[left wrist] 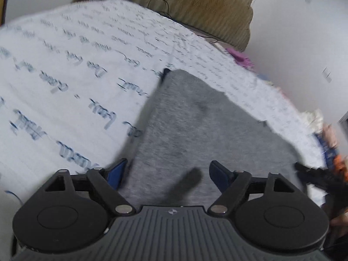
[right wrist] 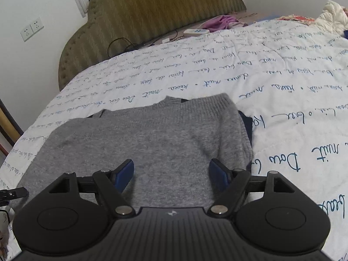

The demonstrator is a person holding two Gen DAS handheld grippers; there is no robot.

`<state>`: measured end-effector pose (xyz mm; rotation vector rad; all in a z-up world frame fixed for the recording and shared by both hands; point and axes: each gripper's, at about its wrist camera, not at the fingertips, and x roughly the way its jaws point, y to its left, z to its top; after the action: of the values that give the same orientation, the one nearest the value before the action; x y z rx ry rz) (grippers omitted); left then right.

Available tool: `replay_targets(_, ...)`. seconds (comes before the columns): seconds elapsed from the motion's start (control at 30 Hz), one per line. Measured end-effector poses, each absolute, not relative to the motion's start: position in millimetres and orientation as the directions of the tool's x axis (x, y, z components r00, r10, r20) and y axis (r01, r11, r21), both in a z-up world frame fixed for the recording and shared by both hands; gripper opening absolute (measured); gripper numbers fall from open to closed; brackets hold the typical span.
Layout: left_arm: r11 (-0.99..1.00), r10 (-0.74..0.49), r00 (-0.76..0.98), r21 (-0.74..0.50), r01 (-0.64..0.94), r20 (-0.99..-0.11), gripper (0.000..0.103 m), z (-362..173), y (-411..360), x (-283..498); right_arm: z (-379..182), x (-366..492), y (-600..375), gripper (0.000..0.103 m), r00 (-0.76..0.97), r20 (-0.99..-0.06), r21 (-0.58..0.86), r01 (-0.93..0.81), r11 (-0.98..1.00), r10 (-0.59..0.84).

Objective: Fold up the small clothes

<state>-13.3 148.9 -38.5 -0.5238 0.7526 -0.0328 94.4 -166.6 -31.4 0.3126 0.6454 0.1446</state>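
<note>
A small grey knitted sweater (right wrist: 148, 139) lies folded flat on a white quilt with blue script (right wrist: 282, 91); dark navy trim shows at its collar and right edge. It also shows in the left wrist view (left wrist: 195, 130), blurred. My left gripper (left wrist: 166, 174) is open, just above the sweater's near left edge, holding nothing. My right gripper (right wrist: 171, 173) is open over the sweater's near part, holding nothing. The tip of the left gripper (right wrist: 13, 193) shows at the left edge of the right wrist view.
An olive padded headboard (right wrist: 152, 13) stands behind the bed, with a black cable (right wrist: 121, 45) before it. A purple cloth (right wrist: 221, 21) and a white remote (right wrist: 195, 31) lie near it. More clothes (right wrist: 330, 15) are piled at the far right. A wall socket (right wrist: 32, 28) is at left.
</note>
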Motion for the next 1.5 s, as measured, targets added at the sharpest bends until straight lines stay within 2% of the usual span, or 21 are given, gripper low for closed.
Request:
replay_targets(0.33, 0.714, -0.281, 0.745, -0.651, -0.259, -0.605, 0.079, -38.7, 184.8, -41.3, 6.7, 52.4, -171.2, 0.077, 0.823, -0.507, 0.329, -0.089, 0.940, 0.256)
replay_targets(0.43, 0.682, -0.277, 0.753, -0.674, -0.284, -0.597, 0.079, -39.8, 187.8, -59.7, 18.4, 48.7, -163.0, 0.081, 0.825, -0.483, 0.334, -0.135, 0.933, 0.292)
replay_targets(0.73, 0.559, -0.271, 0.788, -0.757, -0.339, -0.553, 0.078, -51.0, 180.2, -64.2, 26.3, 59.8, -111.7, 0.081, 0.780, -0.485, 0.315, -0.267, 0.911, 0.396)
replay_targets(0.77, 0.567, -0.269, 0.786, -0.751, -0.338, -0.556, 0.072, -50.5, 177.8, -60.9, 26.8, 60.8, -106.1, 0.081, 0.774, -0.485, 0.314, -0.280, 0.907, 0.407)
replay_targets(0.8, 0.572, -0.277, 0.784, -0.751, -0.329, -0.555, 0.060, -50.0, 175.2, -57.3, 27.7, 61.4, -100.7, 0.081, 0.769, -0.486, 0.312, -0.292, 0.904, 0.416)
replay_targets(0.83, 0.576, -0.290, 0.780, -0.752, -0.321, -0.554, 0.055, -50.5, 172.9, -54.7, 28.9, 61.6, -96.1, 0.081, 0.764, -0.487, 0.311, -0.302, 0.901, 0.424)
replay_targets(0.87, 0.583, -0.299, 0.773, -0.748, -0.316, -0.560, 0.042, -51.8, 170.4, -51.5, 29.8, 62.4, -91.5, 0.081, 0.758, -0.489, 0.307, -0.313, 0.899, 0.431)
replay_targets(0.9, 0.595, -0.296, 0.760, -0.734, -0.328, -0.579, 0.035, -53.4, 168.4, -48.2, 30.8, 63.1, -87.2, 0.081, 0.753, -0.492, 0.303, -0.322, 0.897, 0.437)
replay_targets(0.97, 0.595, -0.292, 0.746, -0.724, -0.348, -0.598, 0.030, -59.3, 168.3, -45.9, 32.4, 64.3, -79.5, 0.081, 0.744, -0.500, 0.292, -0.336, 0.896, 0.442)
replay_targets(1.0, 0.593, -0.290, 0.747, -0.724, -0.351, -0.599, 0.021, -60.1, 169.3, -46.1, 33.0, 64.7, -76.4, 0.081, 0.741, -0.504, 0.287, -0.341, 0.895, 0.444)
replay_targets(1.07, 0.604, -0.282, 0.748, -0.717, -0.348, -0.601, 0.014, -59.3, 170.7, -46.9, 33.7, 65.4, -71.2, 0.081, 0.732, -0.509, 0.283, -0.354, 0.891, 0.452)
replay_targets(1.1, 0.614, -0.278, 0.749, -0.710, -0.343, -0.602, 0.007, -58.4, 170.5, -46.9, 33.6, 66.1, -68.8, 0.081, 0.727, -0.512, 0.281, -0.360, 0.890, 0.456)
replay_targets(1.27, 0.725, -0.229, 0.746, -0.621, -0.298, -0.626, 0.003, -44.4, 156.5, -48.1, 34.0, 77.3, -56.7, 0.081, 0.690, -0.536, 0.298, -0.385, 0.873, 0.487)
replay_targets(1.5, 0.914, -0.193, 0.798, -0.400, -0.065, -0.571, 0.002, -8.3, 102.2, -48.2, 46.4, 132.8, -21.0, 0.081, 0.536, -0.583, 0.431, -0.434, 0.791, 0.611)
